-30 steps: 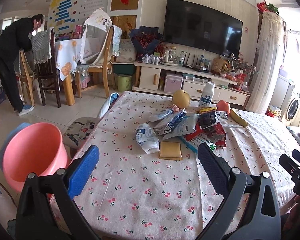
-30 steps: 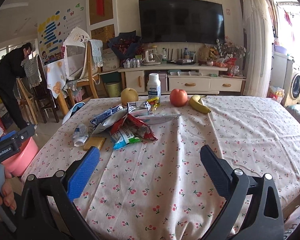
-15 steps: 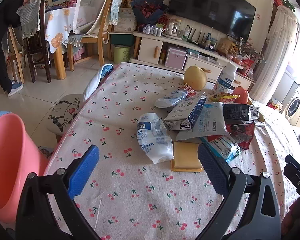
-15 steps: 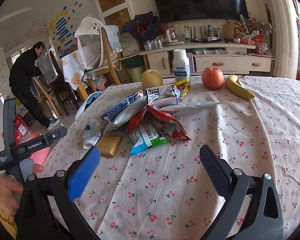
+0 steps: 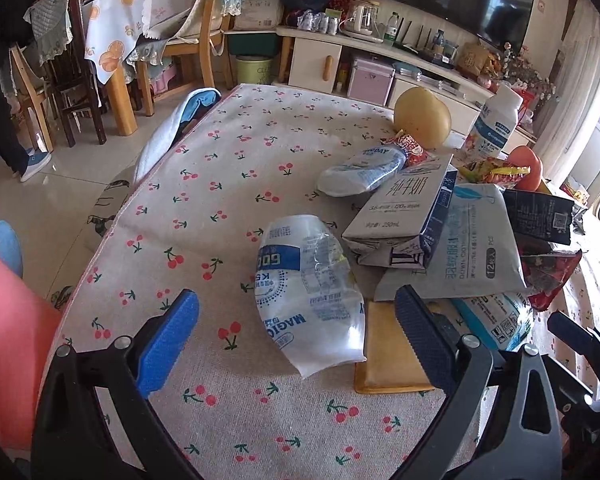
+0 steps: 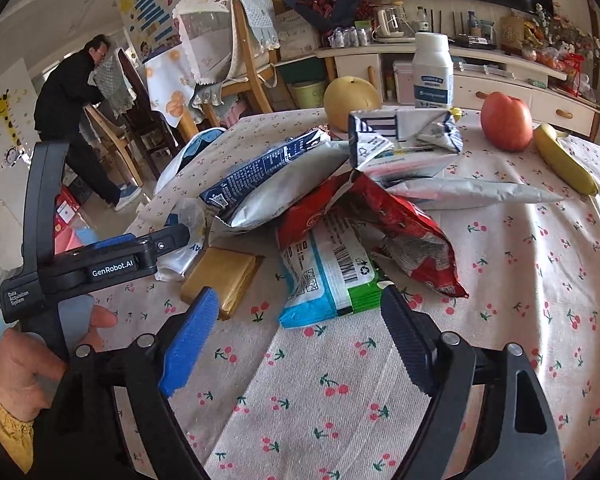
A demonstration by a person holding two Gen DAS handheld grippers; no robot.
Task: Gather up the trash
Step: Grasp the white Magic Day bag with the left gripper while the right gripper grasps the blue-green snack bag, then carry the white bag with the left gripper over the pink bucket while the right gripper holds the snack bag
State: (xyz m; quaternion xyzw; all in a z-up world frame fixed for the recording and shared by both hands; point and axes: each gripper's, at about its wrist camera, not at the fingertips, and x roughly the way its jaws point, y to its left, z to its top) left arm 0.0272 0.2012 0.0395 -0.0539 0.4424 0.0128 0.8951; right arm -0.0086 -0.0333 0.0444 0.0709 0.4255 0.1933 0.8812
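- Trash lies heaped on a cherry-print desk (image 5: 228, 184): a crumpled clear plastic bag (image 5: 312, 296), a flat yellow packet (image 5: 384, 348), a milk carton (image 5: 404, 216), and foil and paper wrappers.
- Left tool (image 5: 296, 328), at the bottom centre of the left wrist view, stands spread and pinches nothing. The plastic bag lies straight ahead, its near end between the two fingers and its long axis running up the frame. This tool seems nearest to the bag.
- Right tool (image 6: 300, 312), at the bottom centre of the right wrist view, is closing with nothing yet pressed. A blue and green wipes pack (image 6: 328, 276) lies just ahead, its near edge between the fingertips and its length running up the frame.
- A pink bin (image 5: 8, 320) sits at the left edge of the left wrist view, off the desk.
- Pear, apple and banana at the far side look like food, not trash.
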